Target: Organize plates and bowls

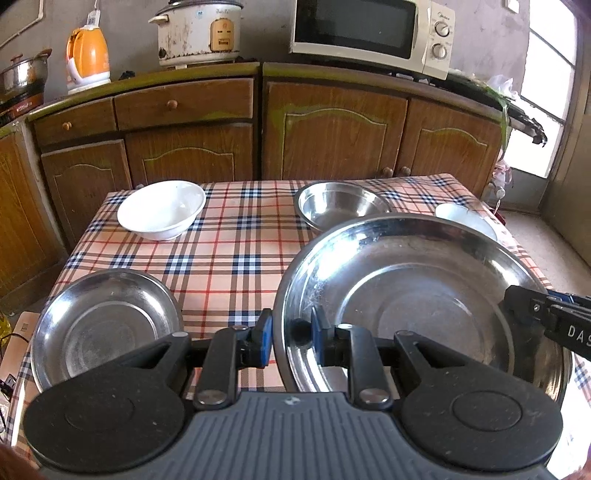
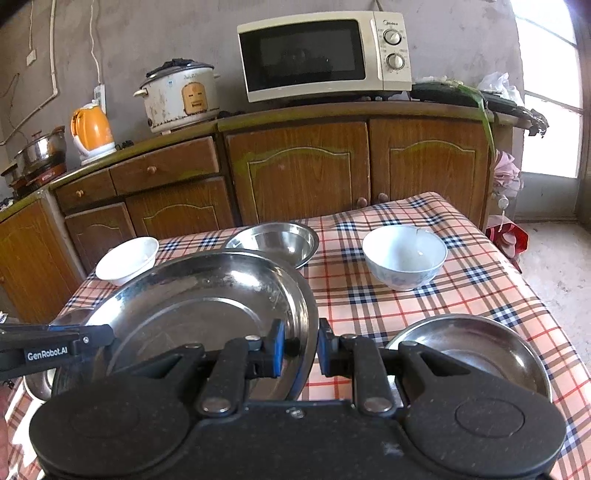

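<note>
A large steel plate (image 1: pixel 417 295) hangs tilted above the checked table, held from both sides. My left gripper (image 1: pixel 291 341) is shut on its left rim; it shows in the right wrist view (image 2: pixel 99 334) too. My right gripper (image 2: pixel 300 352) is shut on the plate's (image 2: pixel 207 306) right rim. A small steel plate (image 1: pixel 107 325) lies at the near left and another (image 2: pixel 476 350) at the near right. A steel bowl (image 1: pixel 340 206) (image 2: pixel 277 242) sits at the back middle. A white bowl (image 1: pixel 162 210) (image 2: pixel 127 258) sits back left, a blue-patterned white bowl (image 2: pixel 404 256) (image 1: pixel 461 218) back right.
The table (image 1: pixel 229 258) wears a plaid cloth. Wooden cabinets (image 1: pixel 332 129) stand behind it with a microwave (image 1: pixel 373 33), a rice cooker (image 1: pixel 199 33) and an orange kettle (image 1: pixel 88 59) on top. A bright doorway (image 2: pixel 550 110) is at the right.
</note>
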`<state>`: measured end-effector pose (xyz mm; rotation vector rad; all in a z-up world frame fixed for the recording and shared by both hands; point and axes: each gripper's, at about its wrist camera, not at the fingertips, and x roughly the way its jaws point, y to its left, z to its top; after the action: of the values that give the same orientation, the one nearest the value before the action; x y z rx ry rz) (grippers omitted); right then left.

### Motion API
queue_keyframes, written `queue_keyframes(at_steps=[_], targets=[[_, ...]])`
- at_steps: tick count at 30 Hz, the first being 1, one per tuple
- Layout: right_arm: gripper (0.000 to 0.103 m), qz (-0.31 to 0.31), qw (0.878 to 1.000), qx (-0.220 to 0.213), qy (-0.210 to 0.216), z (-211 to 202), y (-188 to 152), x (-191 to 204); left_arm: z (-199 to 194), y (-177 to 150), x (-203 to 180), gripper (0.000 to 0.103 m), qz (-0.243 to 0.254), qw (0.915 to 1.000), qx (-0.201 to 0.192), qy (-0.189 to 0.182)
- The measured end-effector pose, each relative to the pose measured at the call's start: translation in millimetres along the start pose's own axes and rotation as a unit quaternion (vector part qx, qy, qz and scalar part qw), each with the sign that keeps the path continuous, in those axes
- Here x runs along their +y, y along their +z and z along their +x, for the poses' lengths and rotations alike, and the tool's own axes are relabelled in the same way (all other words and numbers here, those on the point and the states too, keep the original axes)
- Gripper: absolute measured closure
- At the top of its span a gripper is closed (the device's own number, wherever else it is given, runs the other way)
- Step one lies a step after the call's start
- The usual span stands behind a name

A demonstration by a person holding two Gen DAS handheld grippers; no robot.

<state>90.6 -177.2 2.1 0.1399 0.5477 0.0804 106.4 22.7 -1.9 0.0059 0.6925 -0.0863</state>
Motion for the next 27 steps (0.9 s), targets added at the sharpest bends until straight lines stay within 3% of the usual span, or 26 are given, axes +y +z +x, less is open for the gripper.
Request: queue_keyframes(at_steps=[27], targets=[[0.079, 0.003, 1.000, -0.030, -0.006, -51.0, 1.3, -8.3, -39.9, -10.5, -13.2, 0.081, 0.003, 0.9997, -0.024, -0.011]])
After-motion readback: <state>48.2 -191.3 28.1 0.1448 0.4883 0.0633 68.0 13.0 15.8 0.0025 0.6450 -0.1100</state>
